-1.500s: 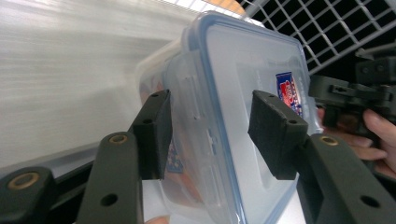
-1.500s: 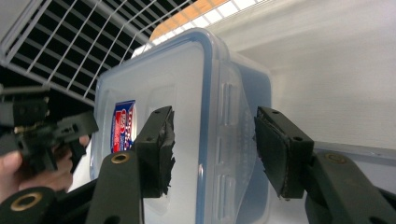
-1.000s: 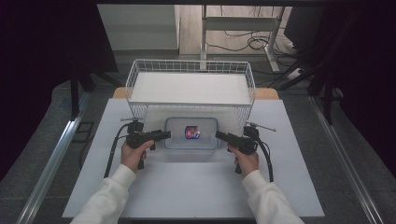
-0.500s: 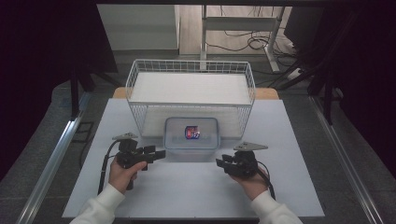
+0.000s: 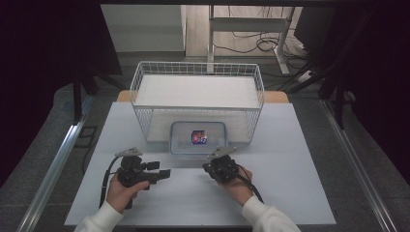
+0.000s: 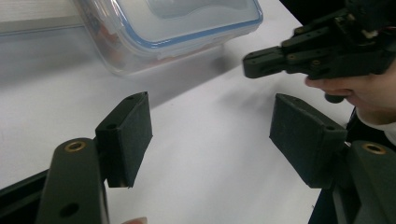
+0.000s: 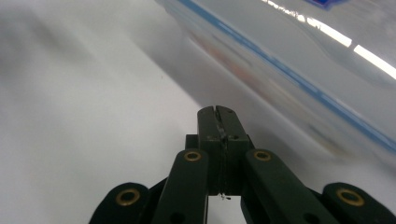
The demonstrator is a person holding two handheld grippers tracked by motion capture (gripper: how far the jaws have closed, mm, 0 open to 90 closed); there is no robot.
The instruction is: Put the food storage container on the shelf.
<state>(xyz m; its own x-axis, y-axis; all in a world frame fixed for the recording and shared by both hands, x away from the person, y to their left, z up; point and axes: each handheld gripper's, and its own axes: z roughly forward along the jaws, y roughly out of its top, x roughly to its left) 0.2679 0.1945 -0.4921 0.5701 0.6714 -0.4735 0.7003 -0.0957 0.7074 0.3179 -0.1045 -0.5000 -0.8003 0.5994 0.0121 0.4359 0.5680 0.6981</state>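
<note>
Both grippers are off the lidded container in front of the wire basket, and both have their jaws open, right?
Not quite. The right gripper has its jaws shut, with nothing between them, as the right gripper view shows. The left gripper is open, and both are off the container in front of the wire basket.

One lidded container, one wire basket, two hand-held grippers.

Overhead forward-down view; two close low views sharing container.
</note>
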